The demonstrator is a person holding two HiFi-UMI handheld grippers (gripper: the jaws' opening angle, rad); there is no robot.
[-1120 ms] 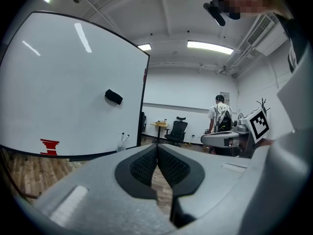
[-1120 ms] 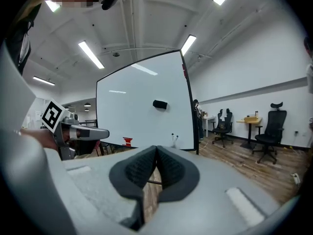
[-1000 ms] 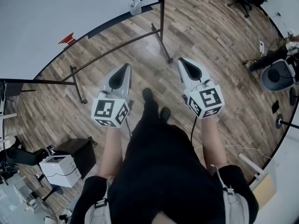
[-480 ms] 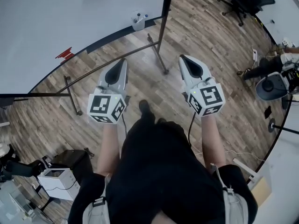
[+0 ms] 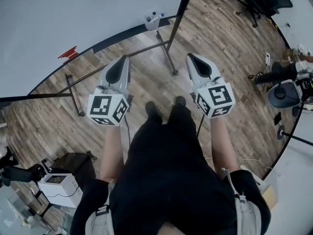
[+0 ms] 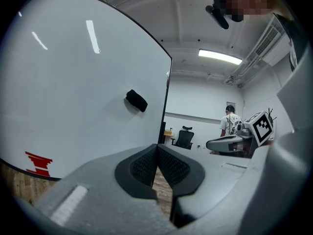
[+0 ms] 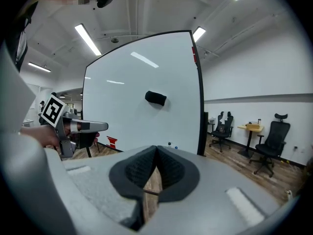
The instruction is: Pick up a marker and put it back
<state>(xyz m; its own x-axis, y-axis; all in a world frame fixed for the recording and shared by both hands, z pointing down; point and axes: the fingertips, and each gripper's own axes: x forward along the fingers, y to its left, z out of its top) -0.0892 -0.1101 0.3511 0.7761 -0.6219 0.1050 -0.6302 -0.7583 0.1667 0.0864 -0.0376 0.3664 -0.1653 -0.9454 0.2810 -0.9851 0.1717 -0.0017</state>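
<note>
A small white cup with markers [image 5: 153, 19] hangs at the lower edge of the whiteboard [image 5: 58, 18], ahead of both grippers. In the right gripper view the markers' caps [image 7: 169, 144] show as small dots at the board's foot, well beyond the jaws. My left gripper [image 5: 124, 58] and right gripper [image 5: 189, 57] are held side by side at waist height, both pointing at the board. The left gripper's pads [image 6: 156, 148] meet with nothing between them. My right gripper [image 7: 156, 150] is shut and empty too. A black eraser [image 7: 155, 98] sticks to the board.
The whiteboard's metal stand and legs [image 5: 167, 58] stand on the wooden floor just ahead of my feet. Office chairs [image 7: 269, 146] and a desk are off to the right. A white box [image 5: 57, 184] and a black case sit at lower left. A person [image 6: 230, 123] stands in the far background.
I have stepped closer to the whiteboard; the marker cup and the stand have slid right and nearer in the head view. Both grippers stay shut and side by side.
</note>
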